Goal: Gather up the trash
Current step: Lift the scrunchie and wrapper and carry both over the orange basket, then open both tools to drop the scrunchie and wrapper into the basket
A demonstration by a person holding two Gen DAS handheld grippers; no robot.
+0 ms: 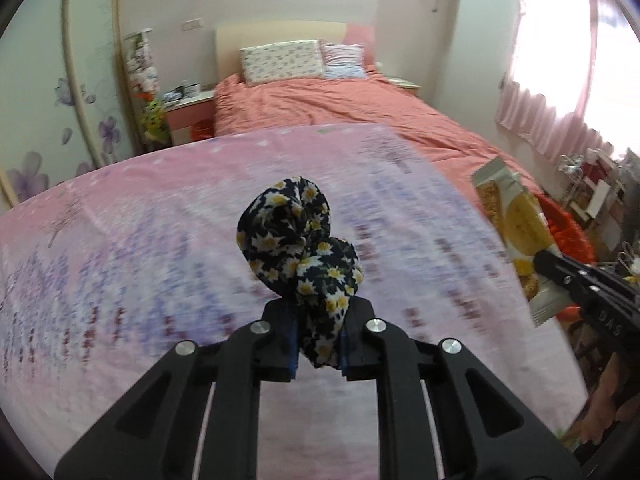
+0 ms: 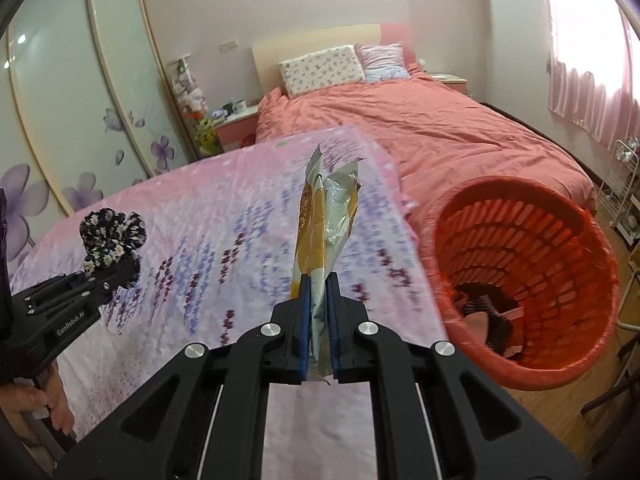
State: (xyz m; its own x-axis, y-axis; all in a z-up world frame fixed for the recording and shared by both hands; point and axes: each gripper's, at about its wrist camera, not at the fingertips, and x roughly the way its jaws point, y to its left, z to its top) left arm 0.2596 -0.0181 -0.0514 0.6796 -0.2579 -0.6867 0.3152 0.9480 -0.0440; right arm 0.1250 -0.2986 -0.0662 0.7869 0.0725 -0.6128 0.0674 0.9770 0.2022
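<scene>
My left gripper [image 1: 318,340] is shut on a dark floral scrunchie [image 1: 298,240] and holds it above the pink flowered sheet [image 1: 120,260]. It also shows in the right wrist view, the scrunchie [image 2: 112,236] at the far left. My right gripper [image 2: 318,328] is shut on an empty snack wrapper [image 2: 324,220], white and yellow, held upright over the sheet's right side. The wrapper [image 1: 516,236] shows at the right in the left wrist view. A red slatted basket [image 2: 528,276] stands on the floor just right of the wrapper, with some items at its bottom.
A bed with a salmon cover [image 2: 440,128] and two pillows [image 2: 320,66] lies beyond the sheet. A nightstand [image 2: 236,120] with cups stands left of it. Wardrobe doors with purple flowers [image 2: 80,100] line the left. A wire rack [image 2: 624,184] stands at the right under the curtained window.
</scene>
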